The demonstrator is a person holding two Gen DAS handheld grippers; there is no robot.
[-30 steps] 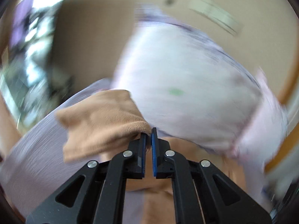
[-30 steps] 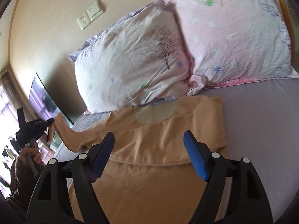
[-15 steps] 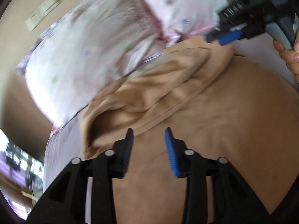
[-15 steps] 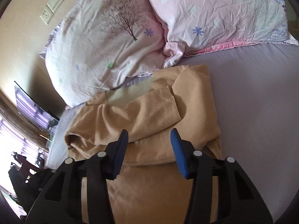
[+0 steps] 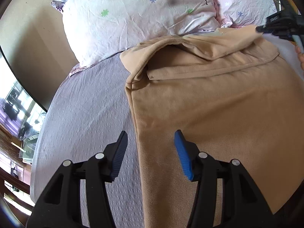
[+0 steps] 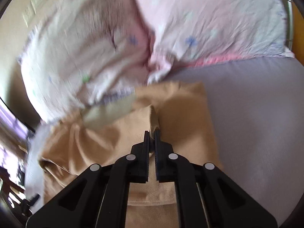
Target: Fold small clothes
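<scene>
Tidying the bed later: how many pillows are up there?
2. One white pillow sits left at the head of the bed; a pink pillow lies beside it on the right. Others may be hidden.

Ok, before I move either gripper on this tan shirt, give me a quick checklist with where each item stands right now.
1. Right gripper shut on cloth: ok, a pinch of the tan shirt sits between its pads.
2. Left gripper free: ok, the jaws stand open, nothing between them.
3. Left gripper lined up on cloth: ok, it straddles the shirt's left edge, one finger over the purple sheet.
4. Left sleeve folded in: ok, it lies across the chest.
5. Fold lying flat: not ok, the cloth gapes open near the shoulder.
6. Shirt clear of the pillows: cannot tell, the collar end lies right against them.
</scene>
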